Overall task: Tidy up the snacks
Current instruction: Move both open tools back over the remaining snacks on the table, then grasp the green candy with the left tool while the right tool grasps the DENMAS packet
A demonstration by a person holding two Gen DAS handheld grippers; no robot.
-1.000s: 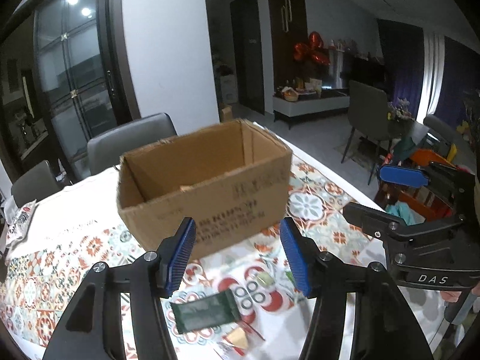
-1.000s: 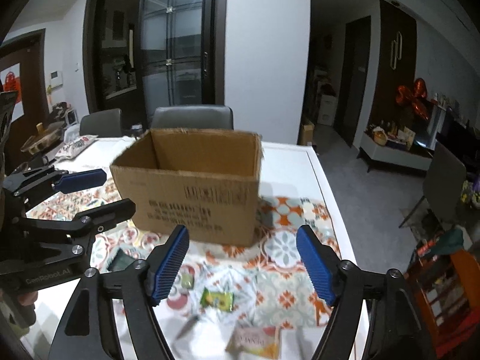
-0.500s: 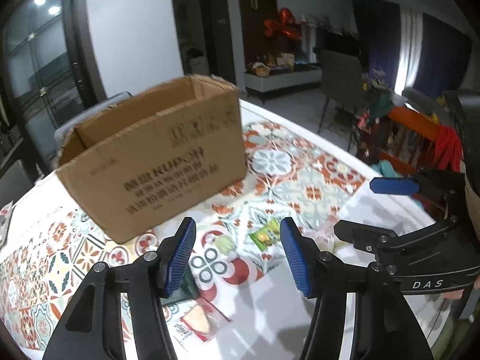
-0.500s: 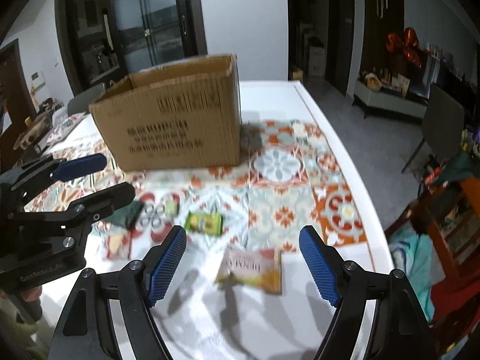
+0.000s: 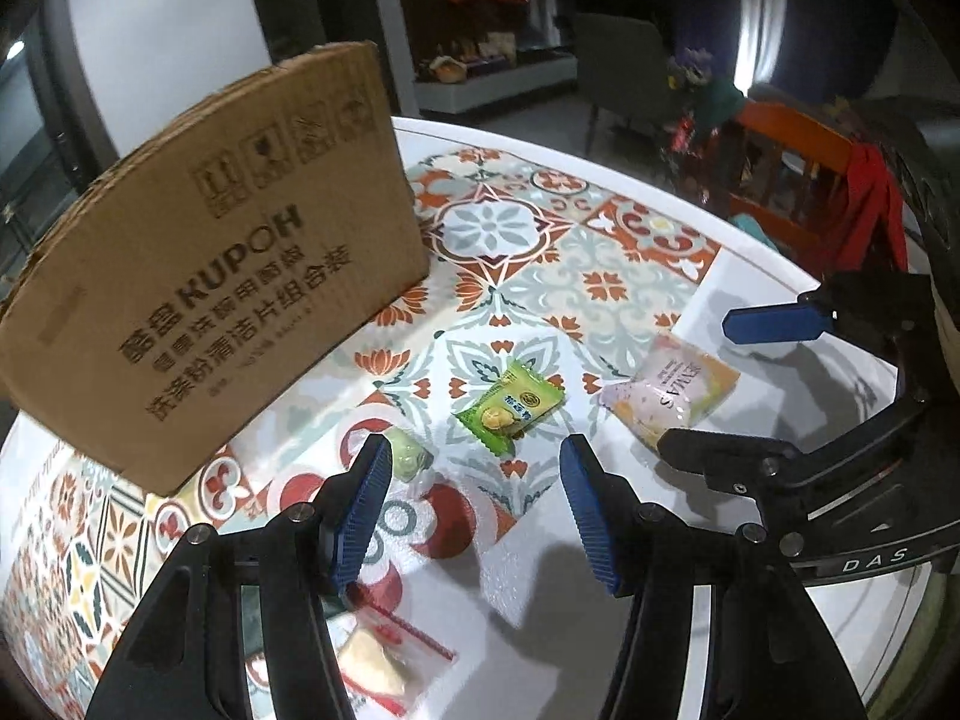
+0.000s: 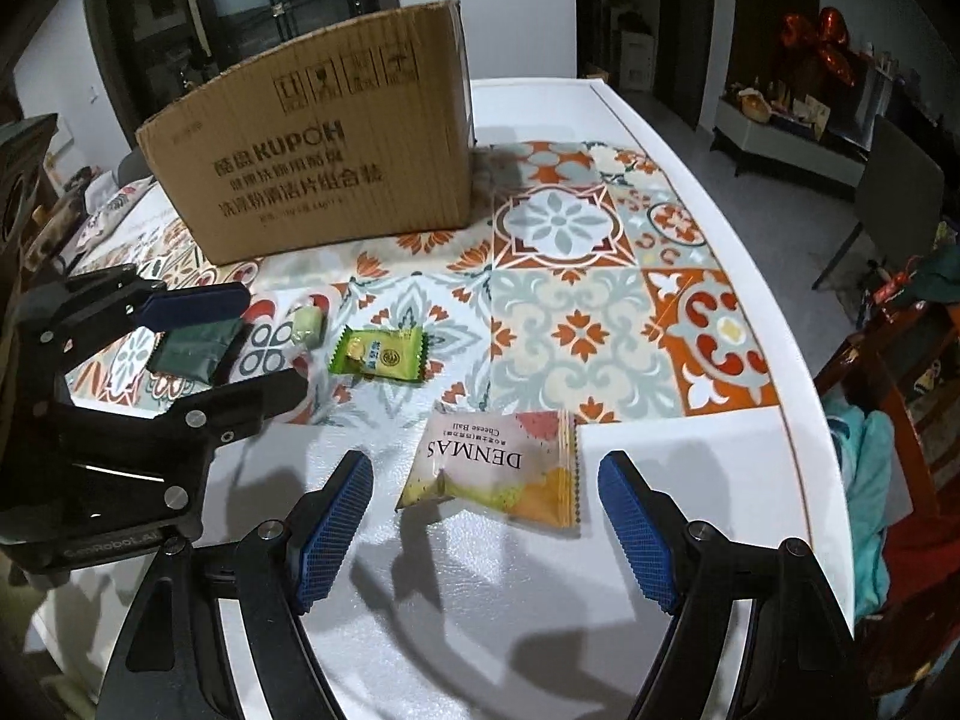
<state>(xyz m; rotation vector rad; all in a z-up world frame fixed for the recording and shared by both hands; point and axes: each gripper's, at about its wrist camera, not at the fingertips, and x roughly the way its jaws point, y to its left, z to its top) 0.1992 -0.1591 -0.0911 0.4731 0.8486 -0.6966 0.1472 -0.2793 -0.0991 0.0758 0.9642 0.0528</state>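
A cardboard box [image 5: 210, 276] [image 6: 324, 156] stands on the patterned table. Snacks lie in front of it: a green packet [image 5: 510, 408] [image 6: 378, 354], a pale DENMAS packet [image 5: 672, 384] [image 6: 498, 468], a small light-green sweet [image 5: 405, 456] [image 6: 309, 324], a dark green pouch [image 6: 192, 348] and a clear red-edged pack [image 5: 384, 660]. My left gripper [image 5: 474, 510] [image 6: 240, 348] is open and empty above the table near the green packet. My right gripper [image 6: 486, 534] [image 5: 720, 384] is open and empty, just before the DENMAS packet.
The table's white edge [image 6: 780, 396] curves along the right. An orange chair with red cloth [image 5: 840, 168] [image 6: 900, 420] stands beside it. Grey chairs [image 5: 624, 66] and a dark room lie behind.
Both grippers have dropped lower and closer to the table and tilted down toward the snacks. The box now looms higher, its inside out of sight. Both stay open.
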